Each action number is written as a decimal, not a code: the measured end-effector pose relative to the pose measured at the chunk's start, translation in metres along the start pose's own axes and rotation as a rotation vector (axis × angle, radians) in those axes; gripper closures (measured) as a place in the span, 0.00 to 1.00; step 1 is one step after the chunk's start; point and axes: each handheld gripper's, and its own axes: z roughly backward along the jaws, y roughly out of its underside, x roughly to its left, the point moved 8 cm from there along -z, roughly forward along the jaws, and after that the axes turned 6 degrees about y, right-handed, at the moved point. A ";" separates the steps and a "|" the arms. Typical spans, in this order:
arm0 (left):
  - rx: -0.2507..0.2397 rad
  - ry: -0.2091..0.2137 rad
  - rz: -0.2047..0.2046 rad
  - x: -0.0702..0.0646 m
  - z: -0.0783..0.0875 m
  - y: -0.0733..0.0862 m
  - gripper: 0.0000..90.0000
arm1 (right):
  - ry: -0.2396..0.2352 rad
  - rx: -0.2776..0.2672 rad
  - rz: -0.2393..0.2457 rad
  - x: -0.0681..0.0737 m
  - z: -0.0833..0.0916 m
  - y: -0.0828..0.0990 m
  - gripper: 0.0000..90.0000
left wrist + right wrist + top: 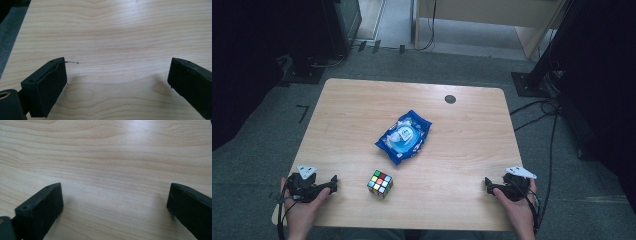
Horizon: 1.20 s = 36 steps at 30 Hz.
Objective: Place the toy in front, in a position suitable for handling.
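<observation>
The puzzle cube point(380, 183) sits near the worktop's point(472, 150) near edge, left of centre, closest to the left gripper point(332, 184). The blue wet-wipes pack point(404, 136) lies just beyond it, mid-worktop. Both the left gripper and the right gripper point(488, 184) rest at the near corners, jaws spread wide and empty. The cube looks light, rigid and smooth-faced, best pinched across two opposite flat faces; the pack looks soft and slippery. The high view shows both objects; the gripper views show bare wood between the jaws.
</observation>
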 end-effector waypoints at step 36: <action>-0.074 0.446 -0.226 -0.151 0.030 0.003 0.06 | -0.168 -0.076 0.140 0.100 0.021 -0.018 0.10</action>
